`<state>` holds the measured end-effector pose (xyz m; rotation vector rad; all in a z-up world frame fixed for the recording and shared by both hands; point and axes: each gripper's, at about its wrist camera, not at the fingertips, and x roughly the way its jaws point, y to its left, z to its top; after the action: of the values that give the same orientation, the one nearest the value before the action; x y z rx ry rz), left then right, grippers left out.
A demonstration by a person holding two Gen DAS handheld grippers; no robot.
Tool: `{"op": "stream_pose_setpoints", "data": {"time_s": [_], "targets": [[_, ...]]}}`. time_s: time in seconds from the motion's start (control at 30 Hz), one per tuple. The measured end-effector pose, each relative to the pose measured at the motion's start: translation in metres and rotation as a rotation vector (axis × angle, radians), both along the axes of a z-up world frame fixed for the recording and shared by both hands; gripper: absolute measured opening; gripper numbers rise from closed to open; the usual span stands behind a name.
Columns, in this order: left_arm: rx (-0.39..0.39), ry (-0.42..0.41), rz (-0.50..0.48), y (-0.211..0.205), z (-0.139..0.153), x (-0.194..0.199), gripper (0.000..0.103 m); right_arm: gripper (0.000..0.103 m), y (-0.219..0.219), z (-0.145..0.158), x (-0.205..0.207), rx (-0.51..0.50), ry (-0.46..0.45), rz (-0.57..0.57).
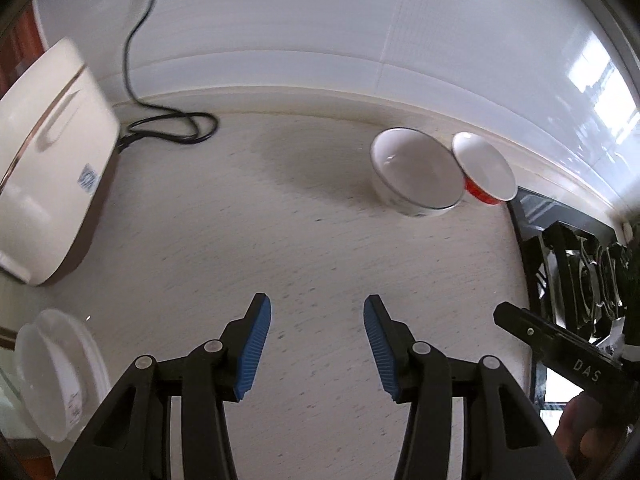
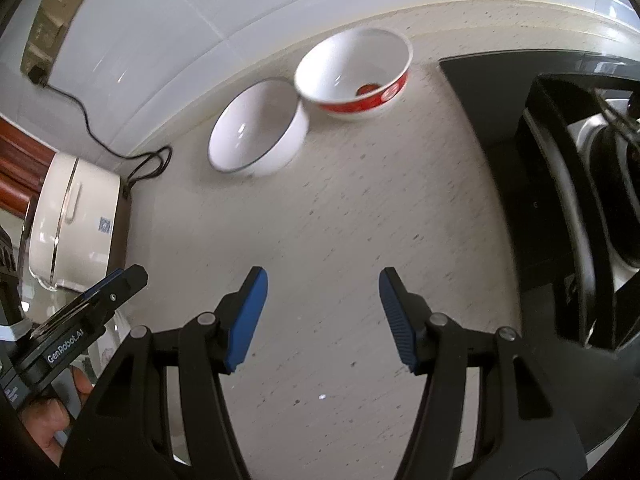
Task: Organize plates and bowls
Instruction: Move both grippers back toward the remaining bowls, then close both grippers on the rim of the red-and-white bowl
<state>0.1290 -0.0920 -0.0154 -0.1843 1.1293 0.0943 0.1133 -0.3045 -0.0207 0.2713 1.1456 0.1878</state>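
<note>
A white bowl with a thin dark rim stands on the pale counter near the back wall. It touches a red-banded bowl that is white inside. My left gripper hangs open over bare counter, well short of both bowls, with nothing between its blue pads. My right gripper is also open and empty, nearer the stove side. Each gripper shows at the edge of the other's view: the right gripper and the left gripper. A white plate or dish lies at the lower left.
A cream rice cooker stands at the left, its black cable looped on the counter and running up to a wall socket. A black gas stove borders the counter on the right. A tiled wall runs behind.
</note>
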Motion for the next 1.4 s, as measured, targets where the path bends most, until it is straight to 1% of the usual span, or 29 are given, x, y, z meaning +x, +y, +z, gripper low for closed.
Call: {"op": "stream_pose_setpoints", "data": {"time_s": [0.23,0.53,0.67,0.87,1.0,1.07,1.23,1.4], "targets": [[0.003,-0.011,-0.065,-0.027,0.004,0.032,0.050,0.062,-0.023,0.009,0.022,0.005,-0.023,-0.043],[0.006,-0.031,-0.139,-0.054,0.009,0.078,0.050,0.062,-0.036,0.011,0.051,0.007,-0.038,-0.106],[0.002,-0.032,-0.159,-0.063,0.006,0.100,0.050,0.062,-0.041,0.010,0.064,0.003,-0.043,-0.130],[-0.015,-0.045,-0.198,-0.073,0.005,0.130,0.050,0.062,-0.046,0.008,0.080,0.008,-0.056,-0.168],[-0.048,-0.074,-0.262,-0.085,0.006,0.151,0.050,0.062,-0.051,0.007,0.090,0.013,-0.067,-0.196],[-0.048,-0.082,-0.291,-0.091,0.006,0.160,0.050,0.062,-0.052,0.007,0.095,0.014,-0.070,-0.206],[-0.032,-0.055,-0.311,-0.097,-0.004,0.182,0.050,0.062,-0.053,0.007,0.108,0.007,-0.083,-0.213],[-0.008,-0.028,-0.355,-0.106,-0.012,0.201,0.049,0.062,-0.053,0.001,0.123,0.005,-0.077,-0.214]]}}
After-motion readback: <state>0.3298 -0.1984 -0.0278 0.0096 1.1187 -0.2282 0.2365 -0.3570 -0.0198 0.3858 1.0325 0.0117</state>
